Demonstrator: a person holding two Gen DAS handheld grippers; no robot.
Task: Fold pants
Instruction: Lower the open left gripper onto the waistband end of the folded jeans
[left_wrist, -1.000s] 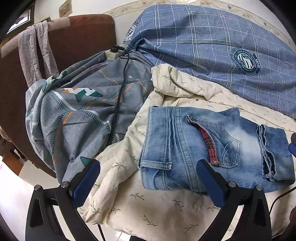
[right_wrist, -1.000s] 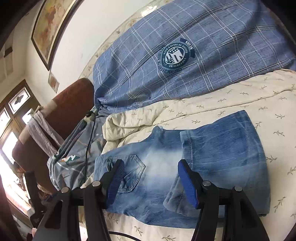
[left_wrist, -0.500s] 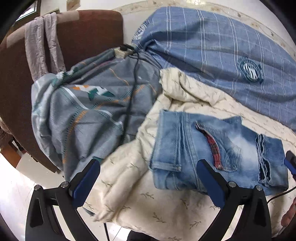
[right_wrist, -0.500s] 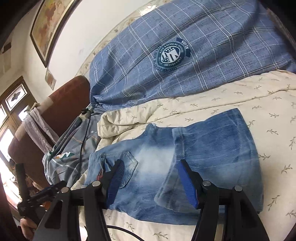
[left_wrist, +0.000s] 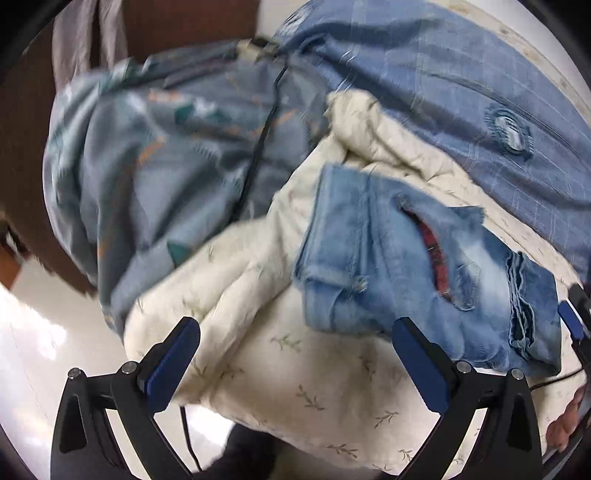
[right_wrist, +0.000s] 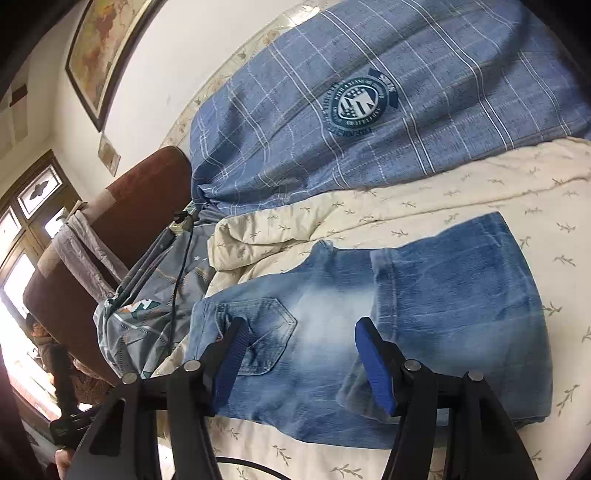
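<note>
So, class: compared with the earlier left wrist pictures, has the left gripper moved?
Yes. The left gripper has drawn back towards the bed's edge: the jeans and grey patterned sheet sit further right, and more white floor shows.

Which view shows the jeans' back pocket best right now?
Right wrist: the back pocket on the jeans is sharp, though the gripper's finger hides part of it. The left wrist view is motion-blurred; its pocket shows only a smeared opening.

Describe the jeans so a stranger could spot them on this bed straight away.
Start at the big blue plaid cover with the round crest, then drop to the cream leaf-print quilt in front of it. The folded jeans lie on that quilt: the only faded denim, with a stitched back pocket.
</note>
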